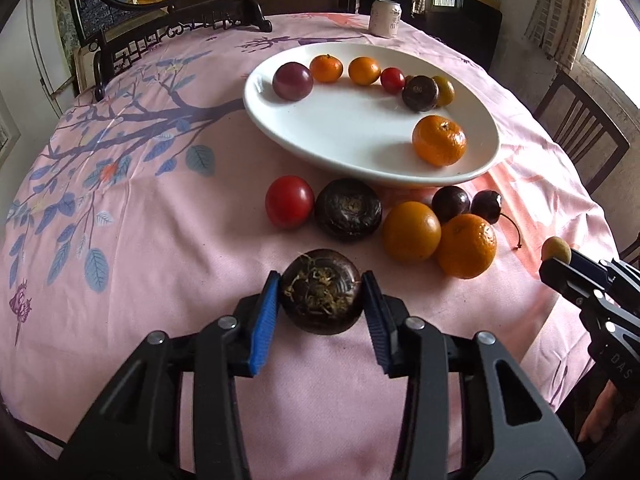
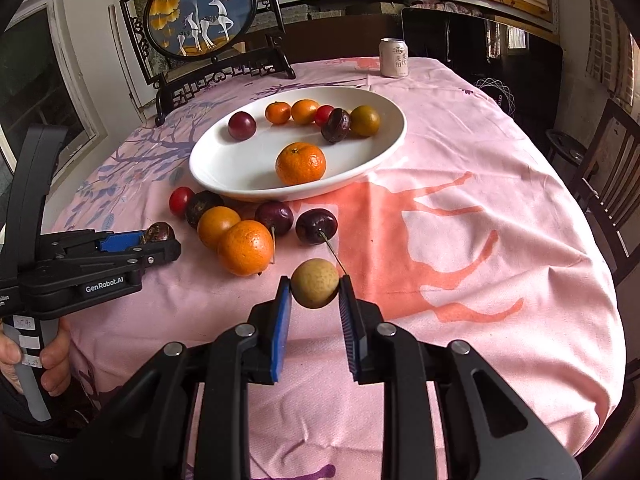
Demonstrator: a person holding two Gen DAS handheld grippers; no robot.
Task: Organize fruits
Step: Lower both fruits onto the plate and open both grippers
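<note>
The left gripper (image 1: pixel 320 292) pinches a dark water chestnut (image 1: pixel 321 291); the right gripper (image 2: pixel 314 290) pinches one tan longan (image 2: pixel 315 283). Seven fruits sit on the plate (image 1: pixel 320 148), six on the surface (image 1: pixel 160 240).

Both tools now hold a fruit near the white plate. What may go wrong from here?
1. The left tool grips a round dark water chestnut by its sides; it may slip out.
2. The plate already holds seven fruits; a dropped one may knock them.
3. The right tool holds a small tan fruit close to the cherry stem.
</note>
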